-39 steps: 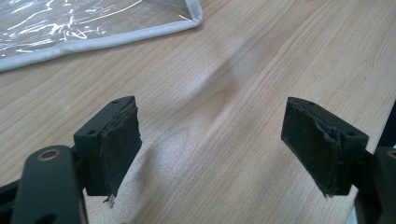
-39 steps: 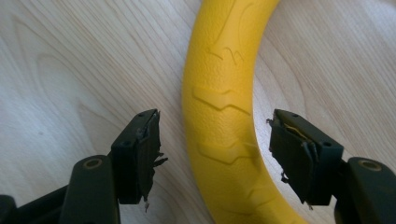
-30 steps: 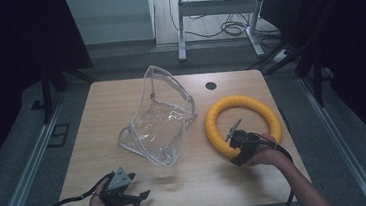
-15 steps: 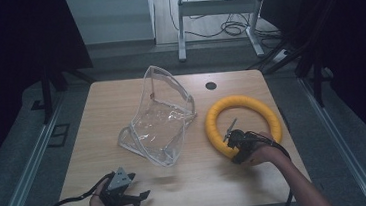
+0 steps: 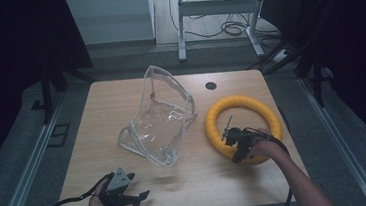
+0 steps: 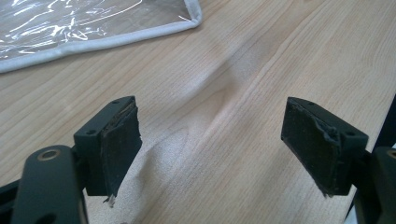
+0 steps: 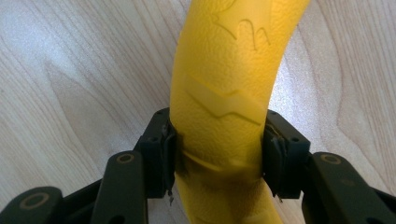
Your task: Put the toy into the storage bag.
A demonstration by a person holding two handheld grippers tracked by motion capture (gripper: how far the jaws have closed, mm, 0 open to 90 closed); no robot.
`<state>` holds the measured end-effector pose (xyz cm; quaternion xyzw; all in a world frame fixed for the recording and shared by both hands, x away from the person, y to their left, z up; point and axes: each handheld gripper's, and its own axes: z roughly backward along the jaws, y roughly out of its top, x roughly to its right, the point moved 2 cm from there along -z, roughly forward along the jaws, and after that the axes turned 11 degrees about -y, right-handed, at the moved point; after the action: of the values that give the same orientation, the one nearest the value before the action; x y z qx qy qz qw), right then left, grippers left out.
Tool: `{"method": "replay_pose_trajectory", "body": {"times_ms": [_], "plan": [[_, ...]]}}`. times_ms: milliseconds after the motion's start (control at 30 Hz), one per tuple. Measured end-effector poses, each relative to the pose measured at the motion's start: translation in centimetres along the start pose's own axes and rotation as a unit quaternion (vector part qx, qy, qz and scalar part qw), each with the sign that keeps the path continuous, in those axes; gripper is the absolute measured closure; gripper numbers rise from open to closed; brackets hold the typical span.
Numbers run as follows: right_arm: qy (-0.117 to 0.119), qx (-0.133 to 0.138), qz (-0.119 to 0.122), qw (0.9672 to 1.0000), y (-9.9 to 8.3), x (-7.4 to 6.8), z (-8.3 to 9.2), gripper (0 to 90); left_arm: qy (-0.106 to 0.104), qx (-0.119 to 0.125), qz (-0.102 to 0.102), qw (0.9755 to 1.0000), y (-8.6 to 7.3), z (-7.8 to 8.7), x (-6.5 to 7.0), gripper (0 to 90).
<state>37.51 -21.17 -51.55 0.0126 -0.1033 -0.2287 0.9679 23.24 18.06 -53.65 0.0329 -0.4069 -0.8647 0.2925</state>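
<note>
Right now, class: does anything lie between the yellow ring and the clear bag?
Nothing visible. The ring, clamped in the right gripper, and the bag are separated by bare table.

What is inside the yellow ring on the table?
Bare table wood shows inside the ring. The right gripper is shut on its near rim, and that gripper and the hand cover part of the hole, so that part is hidden.

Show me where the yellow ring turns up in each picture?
High view: yellow ring lies right of centre on the wooden table, its near side in the right gripper.
Left gripper view: not in it.
Right gripper view: ring runs upward between the jaws.
Shared landmark: the table.
</note>
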Motion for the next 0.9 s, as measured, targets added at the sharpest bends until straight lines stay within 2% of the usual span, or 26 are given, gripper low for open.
{"method": "replay_pose_trajectory", "body": {"times_ms": [233, 267, 400, 533, 567, 600, 633, 667, 733, 767, 800, 833, 900], "plan": [[0.009, 0.019, -0.002, 0.9998, -0.3, 0.3, 0.5, 51.6, 0.001, 0.001, 0.0, 1.0, 0.0, 0.0, -0.1, 19.6], [0.013, 0.034, -0.009, 0.9993, -0.4, 0.5, 1.0, 51.7, 0.001, 0.002, 0.0, 1.0, 0.0, 0.0, -0.1, 19.6], [0.017, 0.055, -0.018, 0.9982, -0.5, 0.9, 1.8, 51.8, 0.001, 0.004, 0.001, 1.0, 0.1, 0.1, -0.1, 19.6], [0.028, 0.083, -0.038, 0.9955, -0.7, 1.4, 3.1, 52.0, 0.001, 0.005, 0.001, 1.0, 0.1, 0.1, -0.1, 19.7], [0.029, 0.095, -0.033, 0.9945, -0.8, 1.6, 3.3, 52.0, 0.001, 0.005, 0.001, 1.0, 0.1, 0.1, -0.1, 19.7], [0.029, 0.098, -0.043, 0.9938, -0.9, 1.7, 3.6, 52.1, 0.002, 0.005, 0.001, 1.0, 0.1, 0.1, -0.1, 19.7], [0.031, 0.114, -0.048, 0.9919, -1.0, 1.9, 4.1, 52.1, 0.002, 0.005, 0.001, 1.0, 0.1, 0.1, -0.1, 19.7], [0.031, 0.114, -0.048, 0.9919, -1.0, 1.9, 4.1, 52.1, 0.001, 0.006, 0.001, 1.0, 0.1, 0.1, -0.1, 19.7], [0.037, 0.133, -0.065, 0.9884, -1.1, 2.0, 4.7, 52.2, 0.001, 0.006, 0.001, 1.0, 0.1, 0.1, -0.1, 19.7], [0.038, 0.143, -0.065, 0.9869, -1.2, 2.2, 5.1, 52.3, 0.001, 0.006, 0.002, 1.0, 0.1, 0.1, -0.1, 19.7], [0.038, 0.143, -0.065, 0.9869, -1.2, 2.2, 5.1, 52.3, 0.001, 0.007, 0.002, 1.0, 0.1, 0.1, -0.1, 19.7], [0.042, 0.153, -0.07, 0.9848, -1.3, 2.3, 5.5, 52.3, 0.001, 0.007, 0.002, 1.0, 0.2, 0.1, -0.1, 19.7], [0.043, 0.157, -0.071, 0.9841, -1.4, 2.4, 5.7, 52.3, 0.002, 0.009, 0.003, 1.0, 0.2, 0.1, -0.1, 19.7]]}}
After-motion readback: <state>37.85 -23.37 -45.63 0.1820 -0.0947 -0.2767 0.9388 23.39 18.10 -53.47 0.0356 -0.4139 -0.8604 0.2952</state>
